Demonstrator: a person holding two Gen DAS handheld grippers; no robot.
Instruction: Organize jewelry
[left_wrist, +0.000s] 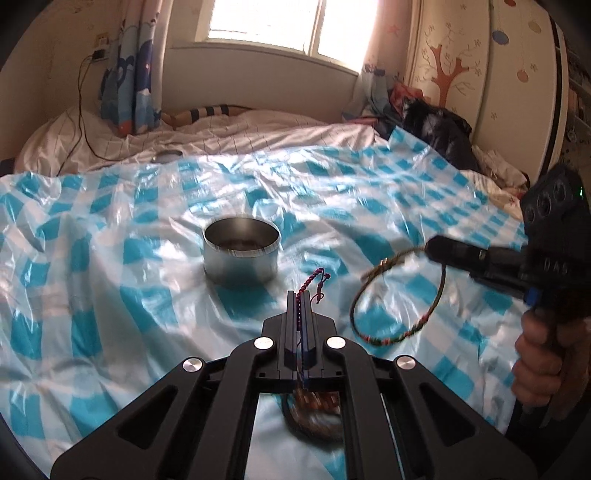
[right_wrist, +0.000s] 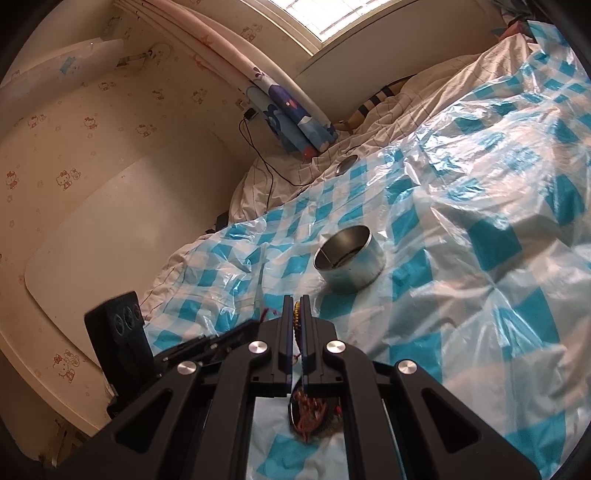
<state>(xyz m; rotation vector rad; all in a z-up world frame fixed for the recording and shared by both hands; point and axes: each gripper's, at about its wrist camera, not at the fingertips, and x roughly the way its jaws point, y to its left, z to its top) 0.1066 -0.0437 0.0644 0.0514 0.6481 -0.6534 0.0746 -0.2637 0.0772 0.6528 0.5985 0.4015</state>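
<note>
A round metal tin (left_wrist: 241, 250) stands open on the blue-checked plastic sheet; it also shows in the right wrist view (right_wrist: 349, 259). My left gripper (left_wrist: 300, 295) is shut on a dark red beaded bracelet (left_wrist: 317, 277), held just in front of the tin. My right gripper (left_wrist: 430, 248) comes in from the right, shut on a multicoloured woven bracelet (left_wrist: 399, 301) that hangs as a loop above the sheet. In the right wrist view the right gripper (right_wrist: 296, 304) pinches that bracelet (right_wrist: 296, 316) short of the tin. More jewelry lies below each gripper, blurred.
The blue-checked sheet (left_wrist: 110, 277) covers a rumpled bed. A small round lid (left_wrist: 167, 156) lies at the far edge. A cable (left_wrist: 79, 122) trails on the pillow side. Dark clothes (left_wrist: 439, 129) pile at the far right by a wardrobe.
</note>
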